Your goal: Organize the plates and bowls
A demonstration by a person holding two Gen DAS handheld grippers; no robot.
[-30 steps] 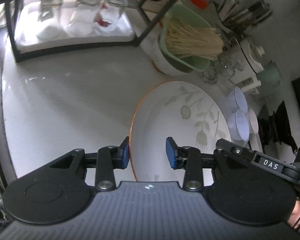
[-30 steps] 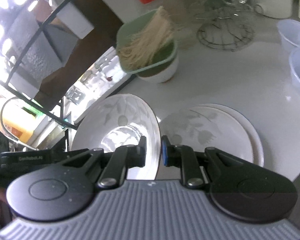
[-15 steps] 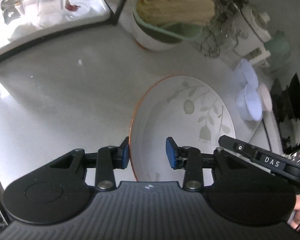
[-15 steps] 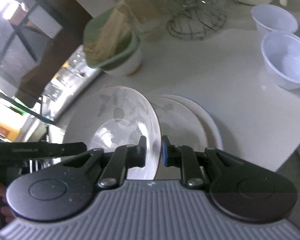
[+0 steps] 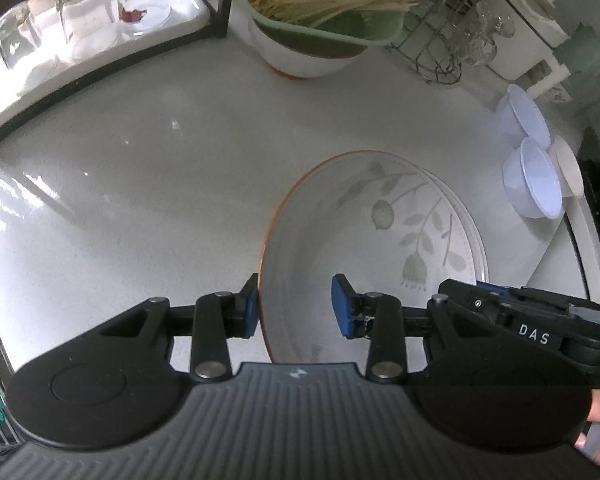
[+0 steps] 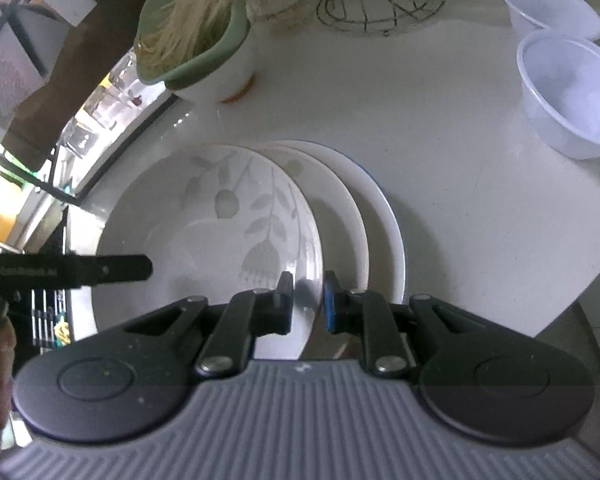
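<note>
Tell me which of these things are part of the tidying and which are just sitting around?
Part of the job:
- leaf dish, held in the right claw
- plate stack beneath it
- left claw at the dish's other edge
- plastic bowls

Just lying about:
- noodle bowl
- glasses
- wire rack

White deep plate (image 6: 216,224) with grey leaf-and-flower print and thin orange rim edge, tilted, held up above the white counter, overlapping the plate stack. Stack of white plates (image 6: 364,216) lies flat at its 3 o'clock, partly covered by it. Two translucent plastic bowls (image 6: 568,96) sit upright at 1 o'clock, well apart from the plates.
</note>
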